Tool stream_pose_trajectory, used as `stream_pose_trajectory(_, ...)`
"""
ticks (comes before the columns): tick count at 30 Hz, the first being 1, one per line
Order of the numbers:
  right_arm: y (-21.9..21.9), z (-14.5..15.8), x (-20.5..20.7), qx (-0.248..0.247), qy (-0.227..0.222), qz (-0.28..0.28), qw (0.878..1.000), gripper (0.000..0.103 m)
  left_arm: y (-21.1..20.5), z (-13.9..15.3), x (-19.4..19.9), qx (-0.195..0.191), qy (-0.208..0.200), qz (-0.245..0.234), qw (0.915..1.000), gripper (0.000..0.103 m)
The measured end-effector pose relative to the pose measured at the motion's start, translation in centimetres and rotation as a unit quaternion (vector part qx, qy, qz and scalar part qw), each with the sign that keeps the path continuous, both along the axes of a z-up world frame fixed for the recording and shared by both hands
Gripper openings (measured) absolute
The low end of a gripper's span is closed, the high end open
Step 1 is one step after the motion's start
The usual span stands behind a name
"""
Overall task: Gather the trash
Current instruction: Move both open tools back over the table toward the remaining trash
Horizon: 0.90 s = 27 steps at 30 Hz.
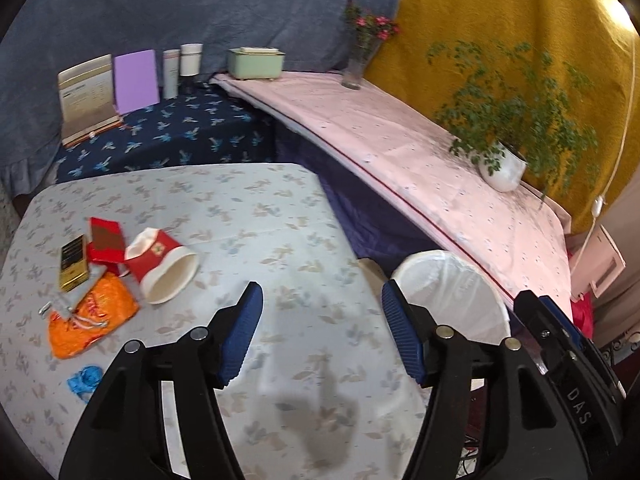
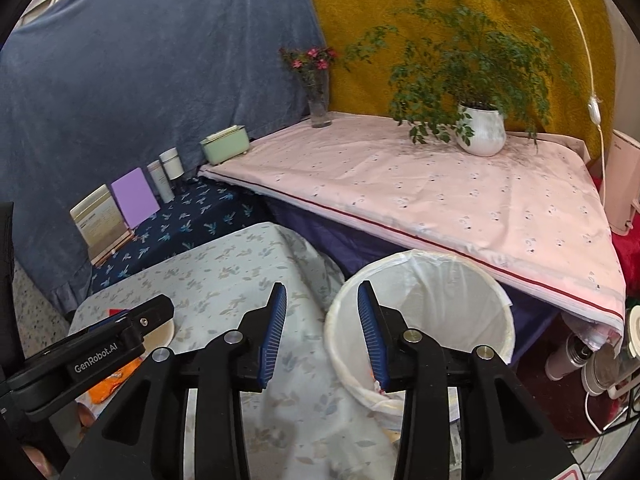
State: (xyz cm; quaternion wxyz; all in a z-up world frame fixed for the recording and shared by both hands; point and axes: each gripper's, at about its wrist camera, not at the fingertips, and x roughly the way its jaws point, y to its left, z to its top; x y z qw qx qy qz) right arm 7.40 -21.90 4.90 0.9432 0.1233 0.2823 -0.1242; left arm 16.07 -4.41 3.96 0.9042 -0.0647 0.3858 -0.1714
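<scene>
Trash lies on the left of the floral-cloth table (image 1: 256,216): a tipped red and white paper cup (image 1: 162,266), a red wrapper (image 1: 105,245), a gold and black packet (image 1: 73,262), an orange bag (image 1: 94,316) and a small blue scrap (image 1: 84,380). A white-lined bin (image 1: 454,292) stands off the table's right edge and shows in the right wrist view (image 2: 432,312). My left gripper (image 1: 322,300) is open and empty over the table, right of the trash. My right gripper (image 2: 322,300) is open and empty at the bin's left rim.
A pink-covered table (image 2: 440,192) carries a potted plant (image 2: 480,128), a flower vase (image 2: 319,96) and a green box (image 2: 225,144). A dark blue surface (image 1: 168,136) holds a card stand, a purple card (image 1: 135,80) and jars. Blue and yellow drapes hang behind.
</scene>
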Motion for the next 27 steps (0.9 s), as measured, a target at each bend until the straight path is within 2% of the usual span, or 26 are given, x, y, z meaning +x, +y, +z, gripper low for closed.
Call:
stream_pose_trajectory(11,5.8,-0.3,1.5,-0.008,0.007,0.049,0.999,0.045,8.2,-2.3,-0.1,0.026,0.009,0.082,0.9962,0.078)
stream_pose_trajectory(17,8.8,-1.3,2.1,-0.01,0.021,0.076,0.997,0.045,12.3,-5.0,-0.5,0.042,0.036,0.126,0.9906,0.083)
stream_pose_trajectory(27,13.6,-3.8,2.9,-0.009,0.051,0.115,0.992,0.046,18.4,-9.9,-1.2,0.056,0.093,0.185,0.9767,0.084)
